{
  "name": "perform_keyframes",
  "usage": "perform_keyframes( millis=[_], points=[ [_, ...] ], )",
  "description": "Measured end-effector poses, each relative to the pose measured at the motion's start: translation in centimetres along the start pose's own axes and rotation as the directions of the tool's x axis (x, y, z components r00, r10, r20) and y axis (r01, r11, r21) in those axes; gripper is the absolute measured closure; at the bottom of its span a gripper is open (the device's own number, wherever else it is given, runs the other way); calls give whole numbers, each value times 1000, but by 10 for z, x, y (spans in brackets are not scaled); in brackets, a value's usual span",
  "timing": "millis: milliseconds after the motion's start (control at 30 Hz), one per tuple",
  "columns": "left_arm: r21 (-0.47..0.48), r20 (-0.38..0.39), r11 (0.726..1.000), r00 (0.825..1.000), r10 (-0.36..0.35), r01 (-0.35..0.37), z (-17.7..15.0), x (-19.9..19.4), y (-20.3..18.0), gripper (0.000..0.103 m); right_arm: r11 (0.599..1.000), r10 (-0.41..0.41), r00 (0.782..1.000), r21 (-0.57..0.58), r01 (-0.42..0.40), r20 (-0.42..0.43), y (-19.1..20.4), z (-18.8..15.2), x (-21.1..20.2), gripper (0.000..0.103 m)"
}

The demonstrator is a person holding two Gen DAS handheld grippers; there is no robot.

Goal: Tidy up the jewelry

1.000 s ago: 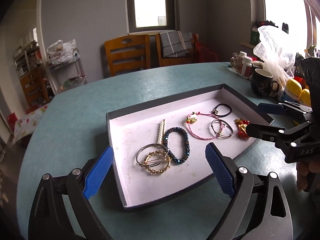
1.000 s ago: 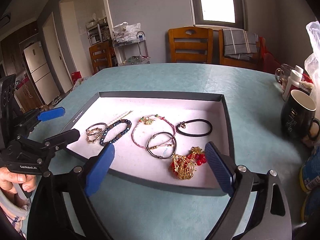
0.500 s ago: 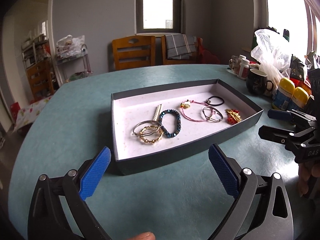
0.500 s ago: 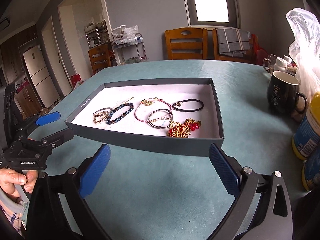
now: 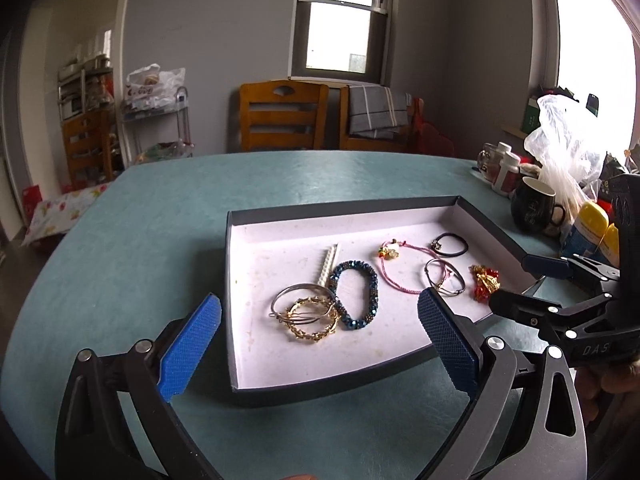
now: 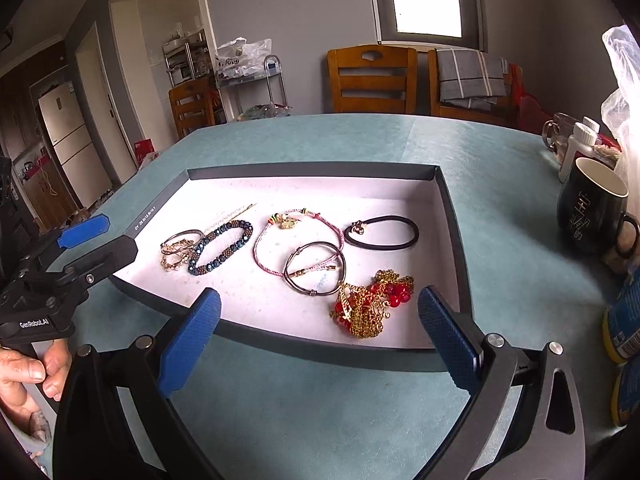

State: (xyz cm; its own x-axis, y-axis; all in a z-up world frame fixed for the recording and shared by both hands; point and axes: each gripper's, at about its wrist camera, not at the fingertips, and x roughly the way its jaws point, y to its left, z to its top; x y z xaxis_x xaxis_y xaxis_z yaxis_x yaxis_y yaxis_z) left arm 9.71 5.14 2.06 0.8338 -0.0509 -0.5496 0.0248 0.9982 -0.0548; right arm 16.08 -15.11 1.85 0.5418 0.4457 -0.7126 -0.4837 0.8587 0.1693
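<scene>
A dark shallow box [image 5: 320, 390] [image 6: 320, 350] with a pale floor holds the jewelry. In it lie a gold and silver bangle pair [image 5: 306, 312] [image 6: 178, 250], a blue beaded bracelet [image 5: 356, 294] [image 6: 220, 252], a pink cord bracelet [image 5: 400, 270] [image 6: 296, 240], a grey bangle [image 5: 444, 282] [image 6: 314, 268], a black cord loop [image 5: 450, 244] [image 6: 382, 234] and a red and gold chain [image 5: 484, 282] [image 6: 370, 304]. My left gripper [image 5: 318, 350] [image 6: 100, 240] is open and empty at the box's near left corner. My right gripper [image 6: 318, 340] [image 5: 528, 284] is open and empty at the box's right end.
A black mug [image 5: 534, 210] [image 6: 596, 210], yellow-capped bottles [image 5: 588, 228], pill bottles [image 5: 506, 172] and a white plastic bag [image 5: 564, 148] crowd the teal table's [image 5: 160, 240] right side. Wooden chairs [image 5: 282, 116] stand behind the table.
Both grippers moved forward and up toward the box after having pulled back. The box looks nearer and is seen more from above. No jewelry has moved.
</scene>
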Motion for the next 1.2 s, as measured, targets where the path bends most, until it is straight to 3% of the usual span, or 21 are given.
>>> perform_keyframes(
  millis=[367, 600, 1200],
  points=[
    [0, -13, 1000, 1000, 6, -6, -1, 1, 1, 3, 999, -28, 1000, -19, 28, 1, 4, -1, 1, 6],
    [-27, -70, 1000, 997, 8, -10, -1, 11, 7, 3, 999, -35, 999, -13, 35, -6, 3, -1, 1, 6],
    [-20, -78, 1000, 997, 21, -23, -2, 12, 6, 3, 999, -36, 999, -10, 36, -12, 2, -1, 3, 6]
  ],
)
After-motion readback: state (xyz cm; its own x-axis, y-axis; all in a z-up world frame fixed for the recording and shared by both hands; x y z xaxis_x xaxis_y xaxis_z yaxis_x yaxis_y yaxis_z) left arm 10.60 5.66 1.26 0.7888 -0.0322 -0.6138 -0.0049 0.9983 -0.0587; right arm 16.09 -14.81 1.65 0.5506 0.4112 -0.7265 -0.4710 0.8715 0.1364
